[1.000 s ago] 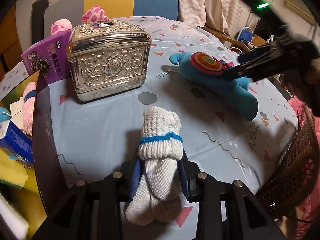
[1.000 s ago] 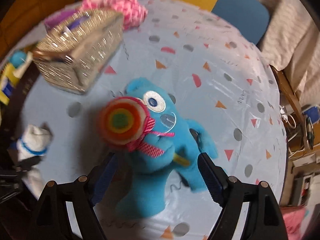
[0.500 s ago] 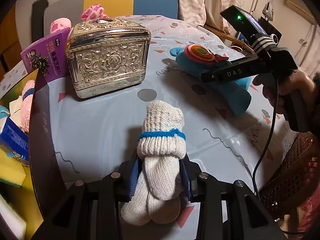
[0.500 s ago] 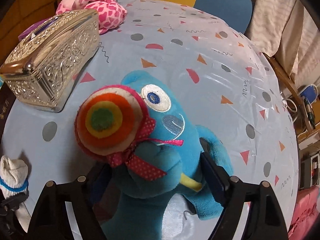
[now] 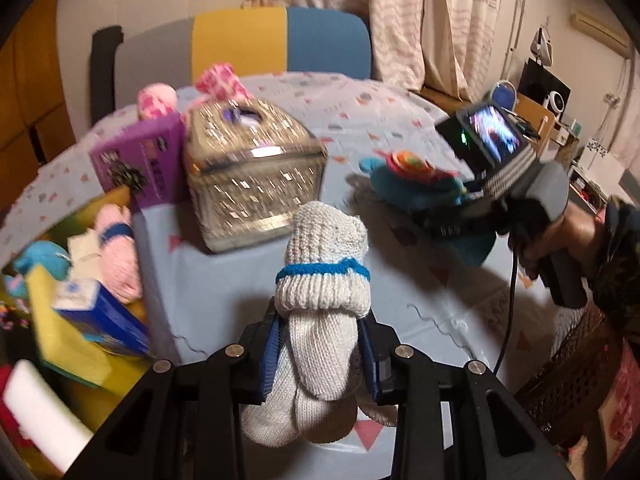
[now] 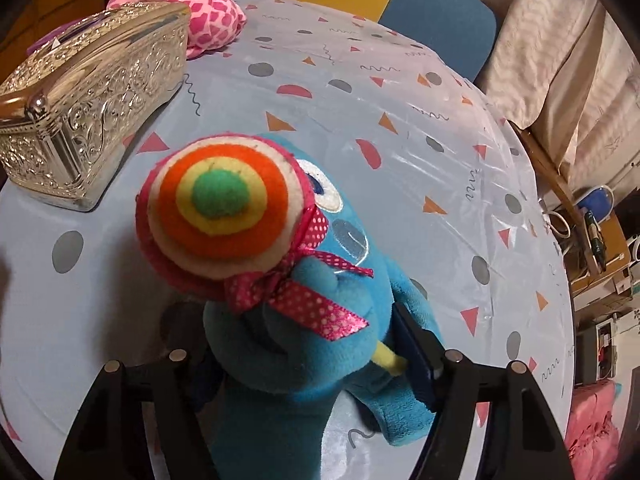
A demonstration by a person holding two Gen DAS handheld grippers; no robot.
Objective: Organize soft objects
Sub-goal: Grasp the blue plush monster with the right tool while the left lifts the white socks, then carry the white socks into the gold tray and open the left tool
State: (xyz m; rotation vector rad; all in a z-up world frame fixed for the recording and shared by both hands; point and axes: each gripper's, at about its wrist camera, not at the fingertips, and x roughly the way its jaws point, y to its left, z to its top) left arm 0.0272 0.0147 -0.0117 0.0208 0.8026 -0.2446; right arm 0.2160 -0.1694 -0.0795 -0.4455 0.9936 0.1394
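Observation:
My left gripper is shut on a rolled white knitted sock bundle with a blue band, held above the light blue patterned table. A blue plush toy with a rainbow lollipop and a pink dotted ribbon lies on the table. My right gripper straddles its body and the jaws are closing, with the pads against the plush on both sides. In the left wrist view the right gripper, held by a hand, is on the plush toy.
An ornate silver box stands mid-table with a purple box beside it and a pink spotted plush behind. A bin at the left holds a pink sock roll, sponges and a blue carton. A wicker basket sits at the right.
My left gripper has risen with the sock bundle, and its view is blurred. My right gripper has come down over the blue plush and its jaws have narrowed onto the body.

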